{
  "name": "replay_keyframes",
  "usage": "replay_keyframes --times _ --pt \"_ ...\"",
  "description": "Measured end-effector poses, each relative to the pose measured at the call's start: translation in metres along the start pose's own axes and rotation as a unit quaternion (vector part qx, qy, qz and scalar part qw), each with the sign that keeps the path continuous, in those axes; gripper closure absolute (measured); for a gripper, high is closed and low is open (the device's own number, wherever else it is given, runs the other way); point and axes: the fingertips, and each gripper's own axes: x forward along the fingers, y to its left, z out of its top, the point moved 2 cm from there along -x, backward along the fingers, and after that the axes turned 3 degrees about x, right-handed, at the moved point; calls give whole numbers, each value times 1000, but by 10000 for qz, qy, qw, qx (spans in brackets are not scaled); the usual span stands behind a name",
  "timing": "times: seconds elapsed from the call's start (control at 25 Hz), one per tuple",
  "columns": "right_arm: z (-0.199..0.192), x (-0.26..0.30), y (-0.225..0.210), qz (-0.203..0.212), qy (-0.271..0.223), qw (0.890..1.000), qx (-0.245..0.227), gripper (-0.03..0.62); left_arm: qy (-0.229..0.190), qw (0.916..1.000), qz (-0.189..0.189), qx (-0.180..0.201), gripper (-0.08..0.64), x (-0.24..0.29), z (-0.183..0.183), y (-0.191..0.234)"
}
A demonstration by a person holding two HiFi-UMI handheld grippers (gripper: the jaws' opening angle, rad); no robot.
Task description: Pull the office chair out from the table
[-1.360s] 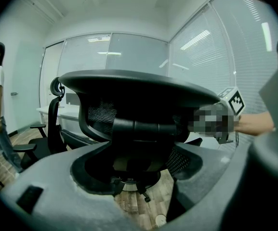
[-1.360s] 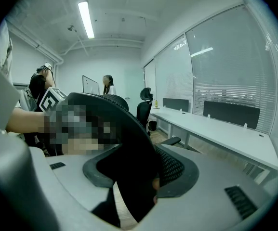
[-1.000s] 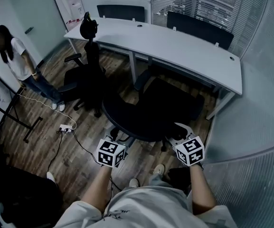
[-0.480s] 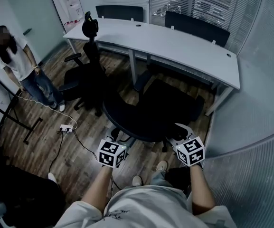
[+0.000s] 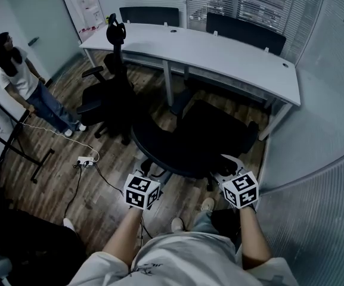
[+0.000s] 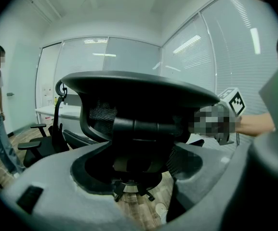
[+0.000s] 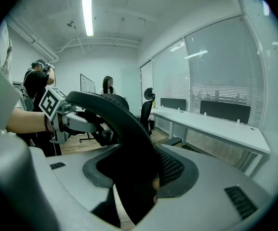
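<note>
- Left gripper (image 5: pixel 146 177), lower centre of the head view, is clamped on the backrest rim of the black mesh office chair (image 5: pixel 189 140).
- Right gripper (image 5: pixel 231 170), lower right, is closed on the same rim, which runs left to right between both hands, equally near.
- The chair sits mid-frame, just short of the long white table (image 5: pixel 231 58) across the top; the pull likely runs toward the bottom edge.
- No readable writing; only square black-and-white markers.

Two office chairs (image 5: pixel 189 142) (image 5: pixel 109 94), one table (image 5: pixel 231 58), two claws (image 5: pixel 145 176) (image 5: pixel 226 164), one bystander (image 5: pixel 22 82) — one power strip (image 5: pixel 86 159).
</note>
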Motion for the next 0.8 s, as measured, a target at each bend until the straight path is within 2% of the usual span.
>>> replay_keyframes --times 0.8 --pt "-18 -29 39 -197 15 9998 30 396 -78 10000 11 17 236 -43 -20 -24"
